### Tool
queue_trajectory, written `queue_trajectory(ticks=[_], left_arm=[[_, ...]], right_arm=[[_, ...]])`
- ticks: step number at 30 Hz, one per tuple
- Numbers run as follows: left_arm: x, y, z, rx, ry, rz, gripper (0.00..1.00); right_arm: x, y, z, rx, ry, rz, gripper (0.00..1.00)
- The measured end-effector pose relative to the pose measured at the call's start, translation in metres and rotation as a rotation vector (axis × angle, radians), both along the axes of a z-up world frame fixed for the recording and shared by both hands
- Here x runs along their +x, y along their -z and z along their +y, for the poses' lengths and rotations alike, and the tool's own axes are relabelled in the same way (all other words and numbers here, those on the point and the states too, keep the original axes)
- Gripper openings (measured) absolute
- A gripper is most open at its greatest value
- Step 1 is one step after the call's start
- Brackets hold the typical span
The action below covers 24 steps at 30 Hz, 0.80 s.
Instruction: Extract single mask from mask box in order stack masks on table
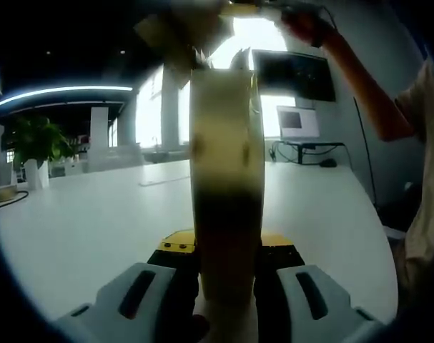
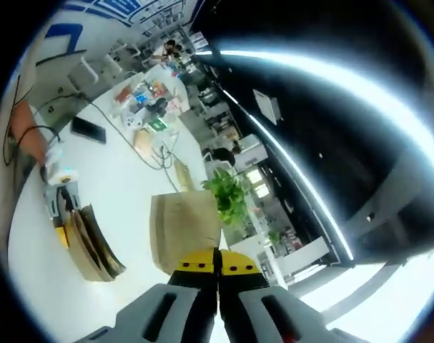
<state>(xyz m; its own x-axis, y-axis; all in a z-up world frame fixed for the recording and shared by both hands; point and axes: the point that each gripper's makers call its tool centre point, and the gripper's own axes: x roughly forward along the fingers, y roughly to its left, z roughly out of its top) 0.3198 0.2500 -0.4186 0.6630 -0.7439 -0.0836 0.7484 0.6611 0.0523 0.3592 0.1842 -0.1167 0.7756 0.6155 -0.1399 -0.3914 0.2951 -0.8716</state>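
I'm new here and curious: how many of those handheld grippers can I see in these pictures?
2. The left gripper clamps the mask box upright above the white table. The right gripper is shut on a mask, lifted overhead.

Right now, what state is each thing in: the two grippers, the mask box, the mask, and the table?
Left gripper: shut on the mask box.
Mask box: held upright and edge-on above the table, top flaps open.
Right gripper: jaws together, pinching the mask.
Mask: held flat in the air, out of the box.
Table: white, no stacked masks visible on it.
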Motion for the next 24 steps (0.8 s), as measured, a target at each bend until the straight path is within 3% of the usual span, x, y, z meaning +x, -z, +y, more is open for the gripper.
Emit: queue_trajectory(ticks=[16,24], left_arm=[[0.000,0.000,0.001,0.002,-0.001,0.000,0.20],[0.001,0.000,0.001,0.002,-0.003,0.002,0.20]], right_arm=[[0.037,0.047,-0.046,-0.014,0.132,0.094,0.00],[0.061,0.092,-0.073,-0.026,0.211,0.187,0.00]])
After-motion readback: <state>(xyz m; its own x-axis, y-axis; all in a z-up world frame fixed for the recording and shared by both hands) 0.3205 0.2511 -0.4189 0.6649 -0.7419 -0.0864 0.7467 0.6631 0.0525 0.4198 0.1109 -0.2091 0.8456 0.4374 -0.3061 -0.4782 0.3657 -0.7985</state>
